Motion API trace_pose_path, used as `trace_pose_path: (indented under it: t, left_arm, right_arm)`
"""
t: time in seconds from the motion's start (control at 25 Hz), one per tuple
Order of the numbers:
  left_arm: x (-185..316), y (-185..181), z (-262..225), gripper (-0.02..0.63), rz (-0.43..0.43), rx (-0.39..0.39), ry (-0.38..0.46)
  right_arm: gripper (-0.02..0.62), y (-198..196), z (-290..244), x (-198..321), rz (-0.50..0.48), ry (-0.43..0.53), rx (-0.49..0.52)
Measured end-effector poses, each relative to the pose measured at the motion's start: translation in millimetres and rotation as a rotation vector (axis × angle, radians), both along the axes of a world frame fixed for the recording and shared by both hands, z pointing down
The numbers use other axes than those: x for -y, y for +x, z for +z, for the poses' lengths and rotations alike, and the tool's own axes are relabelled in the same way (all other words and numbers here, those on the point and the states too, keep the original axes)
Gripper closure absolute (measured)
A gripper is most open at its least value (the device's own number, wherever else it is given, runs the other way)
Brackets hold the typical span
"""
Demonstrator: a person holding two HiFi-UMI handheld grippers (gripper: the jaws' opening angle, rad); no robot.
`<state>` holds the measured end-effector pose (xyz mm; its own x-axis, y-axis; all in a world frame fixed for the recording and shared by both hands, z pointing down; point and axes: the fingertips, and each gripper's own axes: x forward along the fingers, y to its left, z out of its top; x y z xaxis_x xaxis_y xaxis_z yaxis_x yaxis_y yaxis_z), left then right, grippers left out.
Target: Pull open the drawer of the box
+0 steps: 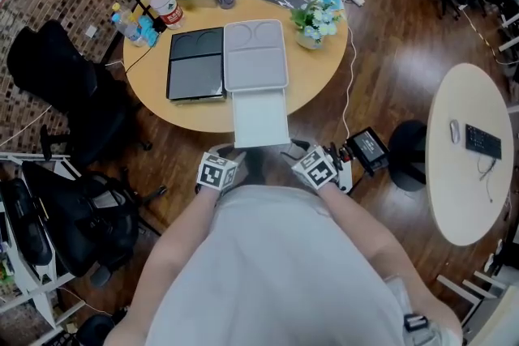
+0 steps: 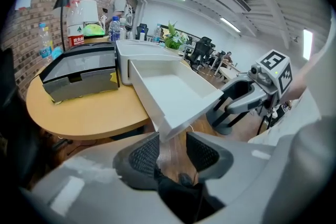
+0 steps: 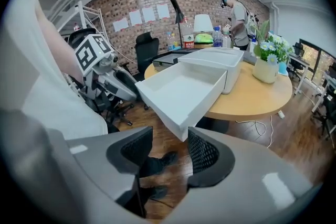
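Head view: the drawer [image 1: 261, 117] juts from the box [image 1: 255, 53], overhanging the tabletop [image 1: 150, 81]. Left hand-held gripper [image 2: 173, 149] and right hand-held gripper [image 3: 169, 149] both gape open at its front corners, holding nothing.

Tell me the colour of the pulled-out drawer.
Plain white, no pattern. The drawer shows best in the right gripper view.

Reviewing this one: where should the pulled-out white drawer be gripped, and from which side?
Take the white plastic drawer by its thin upright front wall, near a corner, coming from the person's side. It overhangs the round wooden table there, so jaws can straddle the wall. The left hand-held gripper and right hand-held gripper sit open at those corners.
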<state>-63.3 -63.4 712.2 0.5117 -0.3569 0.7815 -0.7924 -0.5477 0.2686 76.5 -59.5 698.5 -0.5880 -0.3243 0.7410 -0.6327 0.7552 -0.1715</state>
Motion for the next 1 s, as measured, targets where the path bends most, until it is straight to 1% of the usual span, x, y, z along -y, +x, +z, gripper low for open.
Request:
trace_pose_path:
  t: [0.16, 0.28, 0.48, 0.56, 0.64, 0.72, 0.8, 1.0]
  left_arm:
    - [-3.1, -6.7, -3.4, 0.428, -0.035, 0.004, 0.023]
    - [-9.0, -15.5, -9.9, 0.430, -0.069, -0.001, 0.046]
    - [-21.5, -18.3, -38.1, 0.453, -0.163, -0.101, 0.114]
    - [-28.4, -17.4, -52.2, 0.479, -0.186, -0.123, 0.152]
    - [-36.1, -13.3, -68.0, 0.521, -0.203, -0.149, 0.196]
    - [-43.7, -4.4, -83.9, 0.542, -0.203, -0.190, 0.241]
    - [-50.6, 8.4, -99.0, 0.543, -0.189, -0.233, 0.285]
    - [-68.4, 40.4, -133.0, 0.570, -0.136, -0.298, 0.374]
  right_arm:
    - [0.394, 7.9, -5.4, -1.4, 0.022, 0.027, 0.011]
    - [0.406, 13.8, -15.0, -0.3, 0.033, 0.068, 0.018]
    - [0.444, 24.1, -42.4, -7.2, 0.052, 0.145, 0.065]
    - [0.461, 24.8, -58.1, -14.3, 0.047, 0.180, 0.088]
    - [0.487, 24.4, -74.5, -24.5, 0.038, 0.219, 0.113]
    - [0.512, 24.5, -88.5, -35.2, 0.030, 0.252, 0.134]
    - [0.536, 25.5, -99.6, -44.9, 0.025, 0.275, 0.152]
    - [0.572, 24.9, -129.9, -68.1, 0.004, 0.325, 0.219]
